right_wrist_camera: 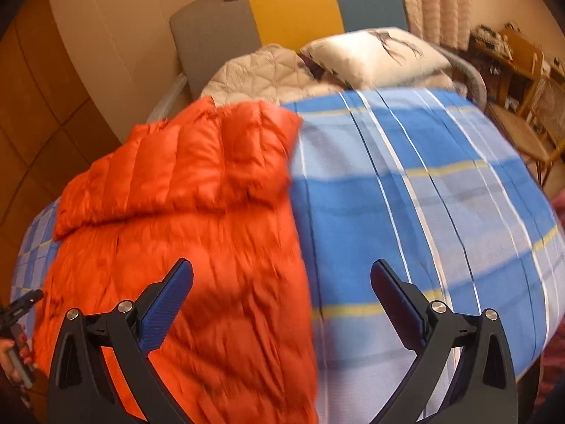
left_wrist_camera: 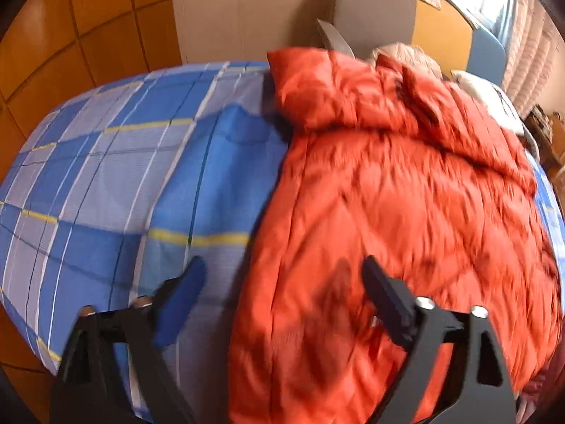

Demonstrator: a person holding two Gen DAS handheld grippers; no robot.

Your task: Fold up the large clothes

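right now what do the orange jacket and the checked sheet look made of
Orange quilted puffer jacket: likely thin nylon or polyester shell over padding; it has a slight sheen and stitched puffy channels. Blue checked bed sheet: probably woven cotton or a blend; matte, flat, with printed stripes.

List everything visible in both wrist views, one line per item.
puffer jacket: 1, orange-red, lying folded lengthwise on the bed
bedsheet: 1, blue plaid with white and yellow lines, covering the bed
quilt: 1, beige, bunched at the head of the bed
pillow: 1, white with a dark print, beside the quilt
headboard: 1, grey, yellow and blue panels
chair: 1, wicker, right of the bed
left hand-held gripper: 1, black, open, empty
right hand-held gripper: 1, black, open, empty
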